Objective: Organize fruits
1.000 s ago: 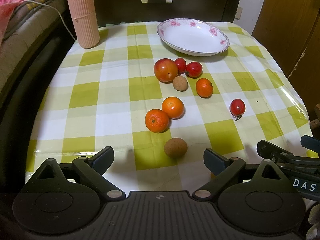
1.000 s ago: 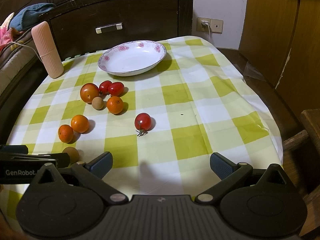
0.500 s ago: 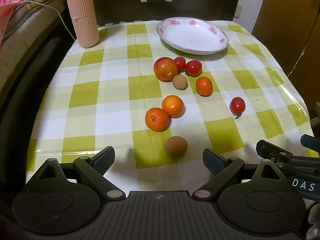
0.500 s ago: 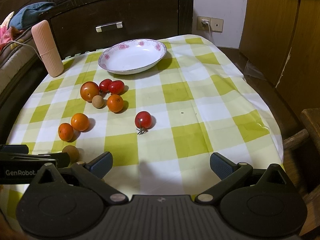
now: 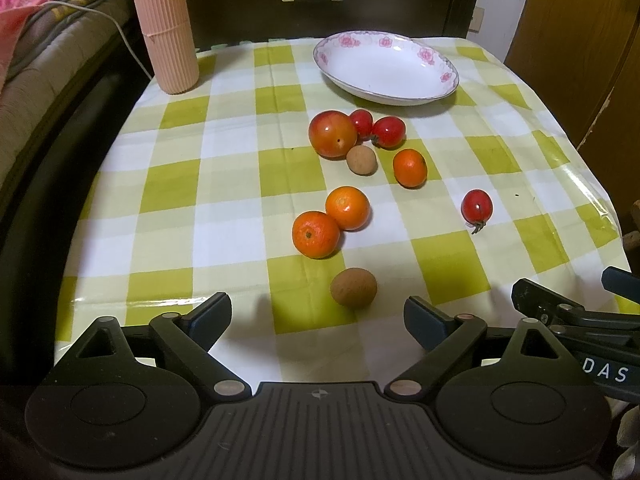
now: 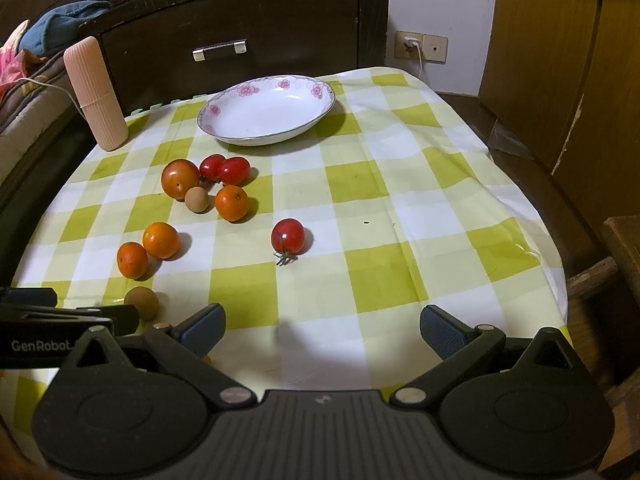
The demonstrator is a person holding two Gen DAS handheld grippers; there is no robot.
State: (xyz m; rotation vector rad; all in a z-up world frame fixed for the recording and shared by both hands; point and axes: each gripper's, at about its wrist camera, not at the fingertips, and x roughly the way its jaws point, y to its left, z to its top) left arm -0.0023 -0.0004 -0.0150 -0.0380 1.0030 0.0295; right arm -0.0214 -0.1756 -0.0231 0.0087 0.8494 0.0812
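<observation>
1. Low over the near edge of the checked tablecloth [image 5: 240, 184], the left gripper [image 5: 318, 312] hangs with its jaws spread wide and nothing between them; the right gripper [image 6: 322, 326] sits just beside it, equally spread and empty.
2. No fruit is in the white flowered dish [image 5: 386, 68] at the far side of the table, so by my reading this is the opening step: choosing a first piece.
3. Nearest the left gripper lies a brown longan [image 5: 353, 287], almost between its fingertips. A short push forward and down, then a gentle squeeze, looks the likely call; the fruit is round and may roll off.
4. For the right gripper, the lone cherry tomato [image 6: 287, 235] with its stem sits well apart from the rest, an easy target.
5. The count: three small oranges, two touching [image 5: 316, 234] [image 5: 347, 207] and one alone [image 5: 409, 167]; two longans, the second [image 5: 361, 160] tucked beside the big tomato [image 5: 332, 133]; three cherry tomatoes, two paired [image 5: 388, 131] behind it. Nine fruits in all, one dish.
6. A pink ribbed cylinder [image 5: 166, 28] stands upright at the far left corner, clear of play.
</observation>
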